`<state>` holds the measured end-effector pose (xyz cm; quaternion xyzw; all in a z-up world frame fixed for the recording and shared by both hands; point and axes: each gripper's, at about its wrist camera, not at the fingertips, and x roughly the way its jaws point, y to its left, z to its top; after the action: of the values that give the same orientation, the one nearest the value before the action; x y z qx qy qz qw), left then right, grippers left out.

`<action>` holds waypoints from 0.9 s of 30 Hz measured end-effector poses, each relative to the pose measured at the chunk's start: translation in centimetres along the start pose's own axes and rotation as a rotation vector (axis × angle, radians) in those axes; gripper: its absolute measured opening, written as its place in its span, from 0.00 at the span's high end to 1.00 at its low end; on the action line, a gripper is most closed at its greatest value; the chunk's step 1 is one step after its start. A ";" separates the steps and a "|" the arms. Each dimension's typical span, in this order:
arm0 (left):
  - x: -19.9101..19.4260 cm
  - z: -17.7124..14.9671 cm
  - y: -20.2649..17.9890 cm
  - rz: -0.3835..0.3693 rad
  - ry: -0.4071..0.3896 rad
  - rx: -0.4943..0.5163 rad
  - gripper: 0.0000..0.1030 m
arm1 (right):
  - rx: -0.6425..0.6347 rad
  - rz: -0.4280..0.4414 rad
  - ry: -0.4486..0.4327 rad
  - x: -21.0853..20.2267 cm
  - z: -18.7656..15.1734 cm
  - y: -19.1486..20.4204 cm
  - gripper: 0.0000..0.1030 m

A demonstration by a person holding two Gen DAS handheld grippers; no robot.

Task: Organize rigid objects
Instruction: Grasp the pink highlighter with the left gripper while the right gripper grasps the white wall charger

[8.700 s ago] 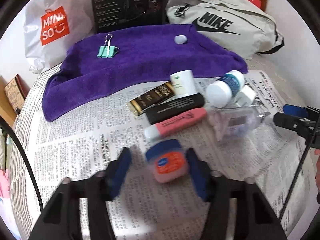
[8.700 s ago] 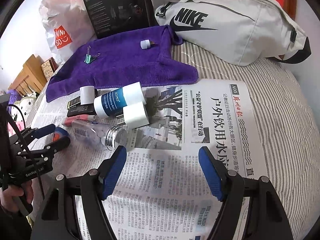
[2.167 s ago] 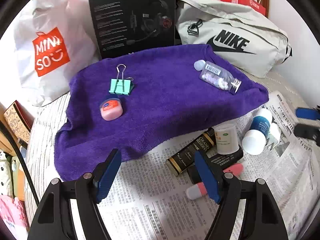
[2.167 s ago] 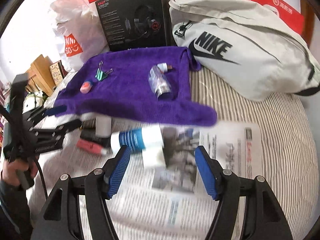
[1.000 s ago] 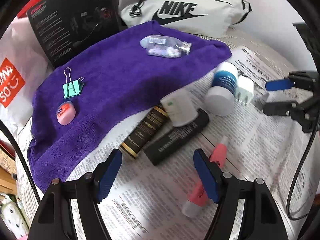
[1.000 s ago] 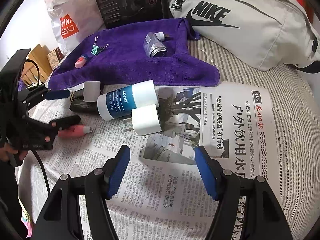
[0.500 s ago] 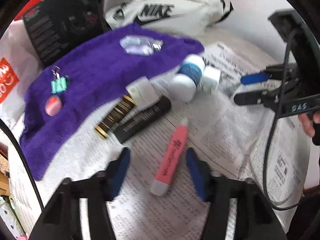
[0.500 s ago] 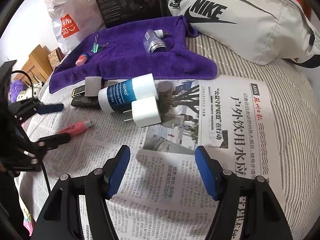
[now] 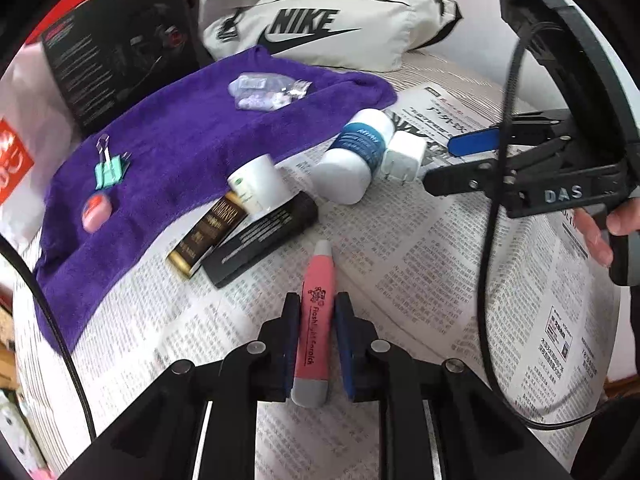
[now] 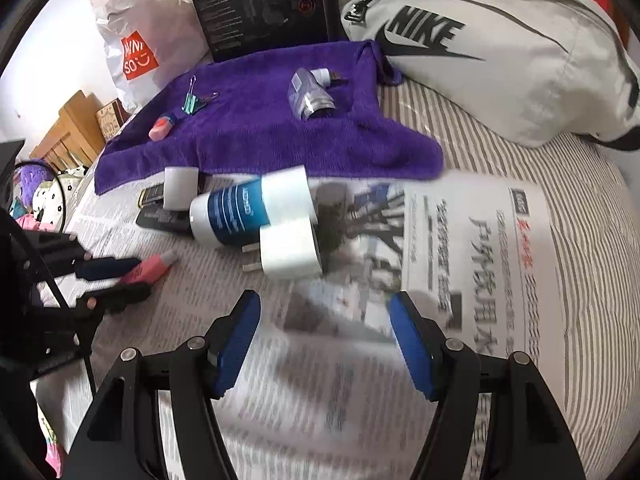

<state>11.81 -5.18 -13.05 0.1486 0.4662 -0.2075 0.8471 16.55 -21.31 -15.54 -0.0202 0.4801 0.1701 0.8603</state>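
My left gripper (image 9: 316, 312) is shut on a pink tube (image 9: 314, 320) that lies on the newspaper (image 9: 420, 280); it also shows in the right wrist view (image 10: 150, 268). My right gripper (image 10: 324, 336) is open and empty, just short of a white plug adapter (image 10: 290, 254) and a blue-and-white bottle (image 10: 248, 208). On the purple towel (image 9: 180, 140) lie a green binder clip (image 9: 108, 170), a pink jar (image 9: 96, 212) and a clear pill bottle (image 9: 264, 92).
A white cap jar (image 9: 260, 186), a gold-brown box (image 9: 208, 236) and a black tube (image 9: 260, 244) lie by the towel's edge. A Nike bag (image 9: 320, 16), a black headset box (image 9: 120, 40) and a Miniso bag (image 10: 136, 40) stand behind.
My left gripper moved down over the pink tube and closed on it. My right gripper moved closer to the plug adapter and stays open.
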 end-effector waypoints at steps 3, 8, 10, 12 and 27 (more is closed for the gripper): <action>-0.2 -0.4 0.8 -0.013 0.000 -0.045 0.83 | -0.027 0.006 -0.009 0.7 0.6 0.9 0.35; -0.2 -0.4 0.7 -0.005 0.001 -0.050 0.83 | -0.068 0.004 -0.019 1.3 1.1 2.4 0.35; -0.2 -0.4 0.8 -0.010 0.000 -0.063 0.83 | -0.076 -0.006 -0.024 1.4 1.2 2.9 0.35; -0.2 -0.5 0.9 -0.016 -0.006 -0.081 0.83 | -0.077 -0.047 -0.031 1.7 1.3 3.4 0.35; -0.7 -1.3 1.2 0.015 -0.031 -0.136 0.83 | -0.069 -0.097 -0.056 1.3 0.9 2.9 0.57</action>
<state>11.13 -3.43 -13.03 0.0912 0.4650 -0.1714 0.8638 17.04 -18.07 -15.80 -0.0682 0.4480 0.1453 0.8795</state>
